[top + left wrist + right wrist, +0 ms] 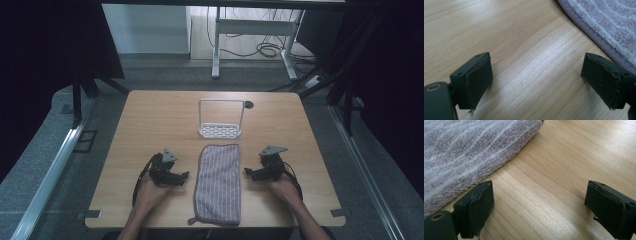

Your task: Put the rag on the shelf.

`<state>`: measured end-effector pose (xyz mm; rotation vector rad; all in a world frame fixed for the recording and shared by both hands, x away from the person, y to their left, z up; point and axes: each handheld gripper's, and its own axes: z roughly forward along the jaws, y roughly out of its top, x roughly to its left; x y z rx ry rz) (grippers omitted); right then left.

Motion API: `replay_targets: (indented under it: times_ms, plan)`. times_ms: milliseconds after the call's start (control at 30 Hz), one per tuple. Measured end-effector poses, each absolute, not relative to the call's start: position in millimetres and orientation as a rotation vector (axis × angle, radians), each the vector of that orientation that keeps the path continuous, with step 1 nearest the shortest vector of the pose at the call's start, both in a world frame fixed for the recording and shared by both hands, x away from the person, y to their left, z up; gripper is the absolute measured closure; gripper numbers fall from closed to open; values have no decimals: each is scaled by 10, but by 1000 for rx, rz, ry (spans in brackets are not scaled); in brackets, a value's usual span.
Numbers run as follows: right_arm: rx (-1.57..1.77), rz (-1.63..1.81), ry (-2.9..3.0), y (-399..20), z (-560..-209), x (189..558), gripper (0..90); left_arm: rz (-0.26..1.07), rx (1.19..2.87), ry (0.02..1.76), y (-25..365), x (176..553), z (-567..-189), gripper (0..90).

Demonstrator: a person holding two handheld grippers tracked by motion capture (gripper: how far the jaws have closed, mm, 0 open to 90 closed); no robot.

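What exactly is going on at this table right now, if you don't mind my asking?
A person sits at a wooden table with a tool in each hand. The left tool and the right tool rest on either side of a folded purple towel, both with jaws open and holding nothing. The towel lies flat and untouched. Behind it stands a white wire rack. It looks as if work on the towel is about to begin.

Towel [218, 183] between tongs, before rack [220, 119]
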<state>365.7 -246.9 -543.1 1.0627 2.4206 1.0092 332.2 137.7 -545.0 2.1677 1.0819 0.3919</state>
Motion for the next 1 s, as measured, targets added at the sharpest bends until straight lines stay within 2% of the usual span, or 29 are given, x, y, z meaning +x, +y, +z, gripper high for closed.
replay_targets:
  times_ms: [333, 633, 967, 1000]
  plan:
    - [1078, 988, 2420, -2466, -5434, 3674, 45, 398, 2158, 1098, 1365, 3320, -5451, 102]
    - [1078, 990, 2422, -2464, -5434, 3679, 45, 399, 2158, 1098, 1357, 3329, -5451, 102]
    - [1084, 981, 2438, -2439, -5400, 3678, 123, 388, 2166, 1087, 1344, 3353, -5443, 102]
    - [1094, 986, 2445, -2427, -5385, 3684, 136, 379, 2173, 1083, 1333, 3364, -5430, 122]
